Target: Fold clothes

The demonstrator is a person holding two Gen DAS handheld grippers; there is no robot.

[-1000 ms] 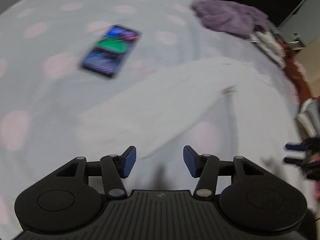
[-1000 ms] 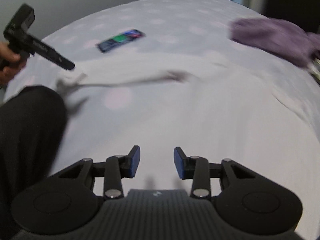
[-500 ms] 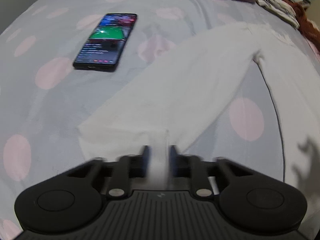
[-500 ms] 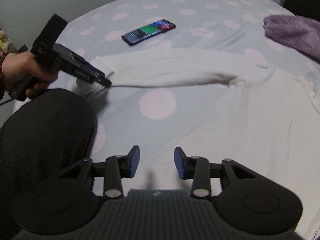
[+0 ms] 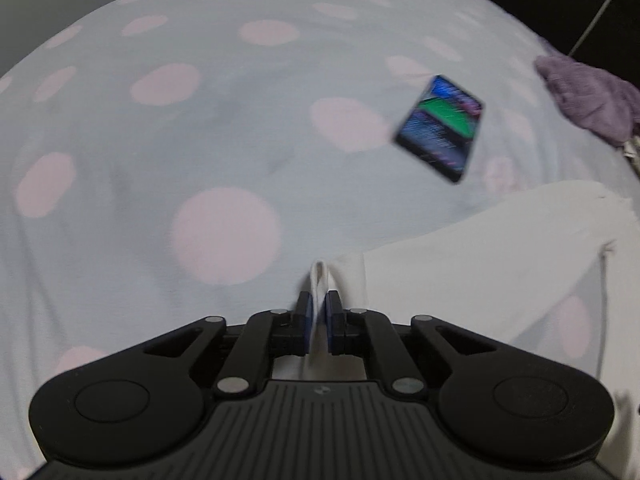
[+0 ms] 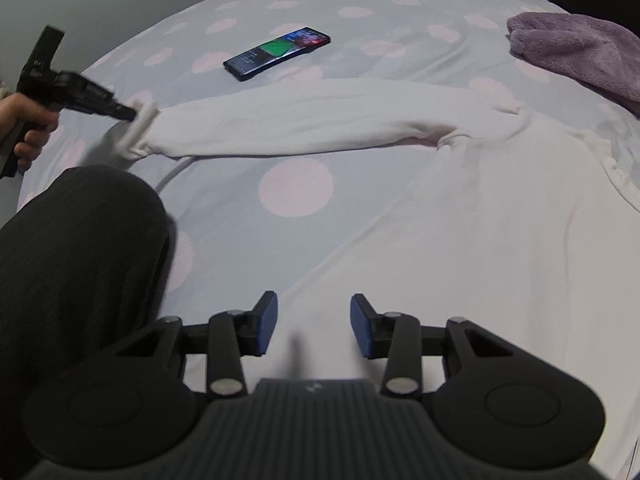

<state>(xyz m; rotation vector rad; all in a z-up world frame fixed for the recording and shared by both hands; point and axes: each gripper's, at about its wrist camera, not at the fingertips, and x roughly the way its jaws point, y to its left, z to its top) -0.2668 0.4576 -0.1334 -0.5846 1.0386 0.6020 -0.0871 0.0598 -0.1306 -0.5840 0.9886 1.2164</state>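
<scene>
A white long-sleeved top lies spread on the bed, one sleeve stretched out to the left. My left gripper is shut on the sleeve's cuff; in the right wrist view it holds the cuff lifted at the far left. The sleeve also shows in the left wrist view. My right gripper is open and empty, hovering over the top's lower body.
A lit phone lies on the dotted grey bedsheet beyond the sleeve; it also shows in the left wrist view. A purple fleece lies at the back right. A dark-clothed knee is at the left.
My left gripper closed on the sleeve cuff and pulled it out to the left, straightening the sleeve. My right gripper stayed open and shifted little.
</scene>
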